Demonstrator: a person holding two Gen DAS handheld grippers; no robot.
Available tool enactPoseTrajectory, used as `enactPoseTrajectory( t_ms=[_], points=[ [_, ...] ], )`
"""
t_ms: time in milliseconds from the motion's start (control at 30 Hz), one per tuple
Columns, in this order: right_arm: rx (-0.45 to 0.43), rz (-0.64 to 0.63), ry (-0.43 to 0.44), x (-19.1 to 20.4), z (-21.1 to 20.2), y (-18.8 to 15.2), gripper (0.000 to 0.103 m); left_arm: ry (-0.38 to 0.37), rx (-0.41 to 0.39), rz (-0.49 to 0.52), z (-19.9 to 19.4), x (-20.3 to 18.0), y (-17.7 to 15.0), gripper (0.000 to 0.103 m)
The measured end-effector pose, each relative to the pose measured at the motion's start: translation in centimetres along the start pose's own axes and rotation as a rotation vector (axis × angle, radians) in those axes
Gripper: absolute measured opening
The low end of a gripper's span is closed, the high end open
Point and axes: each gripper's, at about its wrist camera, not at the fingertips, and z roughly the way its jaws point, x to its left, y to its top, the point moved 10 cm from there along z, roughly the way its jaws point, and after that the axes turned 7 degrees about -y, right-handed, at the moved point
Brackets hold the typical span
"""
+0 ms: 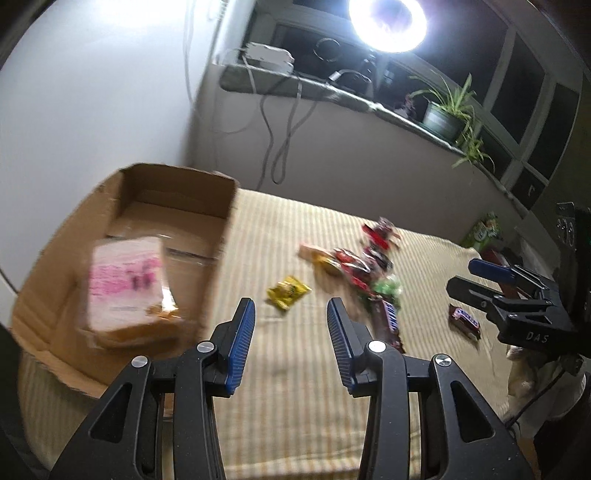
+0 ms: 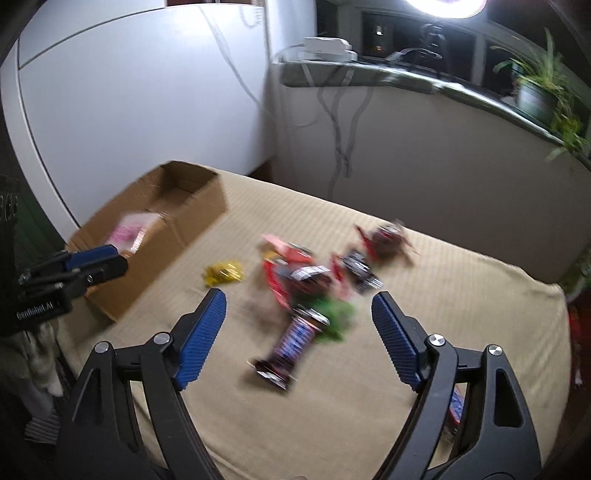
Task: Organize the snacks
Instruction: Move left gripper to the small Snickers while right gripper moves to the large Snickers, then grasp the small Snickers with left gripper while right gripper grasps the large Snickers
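An open cardboard box (image 1: 207,236) stands at the left on the beige striped cloth (image 1: 280,387), with a pink-and-white packet (image 1: 125,288) inside. It also shows in the right wrist view (image 2: 166,236). A pile of snack bars (image 1: 369,266) lies mid-table, with a yellow packet (image 1: 288,291) apart on its left. My left gripper (image 1: 291,317) is open and empty, above the cloth beside the box. My right gripper (image 2: 299,306) is open and empty, above a Snickers bar (image 2: 291,343) and a green packet (image 2: 336,314).
A second small bar (image 1: 465,319) lies near the right gripper (image 1: 476,277). A green box (image 1: 482,230) stands at the far right. Behind the table is a windowsill with cables, a potted plant (image 1: 448,110) and a bright ring lamp (image 1: 388,22).
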Motion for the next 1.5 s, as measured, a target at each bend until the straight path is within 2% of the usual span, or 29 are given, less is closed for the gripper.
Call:
enactPoseTrajectory(
  t_ms=[267, 600, 900, 1200, 1500],
  points=[
    [0.047, 0.018, -0.081, -5.9, -0.3, -3.9, 0.084, -0.032, 0.079, 0.045, 3.3, -4.0, -2.0, 0.044],
    [0.101, 0.005, -0.157, -10.8, 0.4, -7.7, 0.084, -0.017, 0.142, 0.131, 6.9, -7.9, -3.1, 0.044],
    [0.126, 0.010, -0.169, -13.0, 1.7, -8.9, 0.084, 0.000, 0.175, 0.167, 9.2, -9.3, -3.5, 0.044],
    [0.151, -0.005, -0.139, -13.1, 2.8, -9.5, 0.083, 0.012, 0.220, 0.149, 11.1, -8.8, -4.2, 0.044],
    [0.191, -0.009, -0.117, -13.2, 4.0, -10.0, 0.070, 0.008, 0.240, 0.145, 12.3, -8.4, -4.4, 0.044]
  ],
)
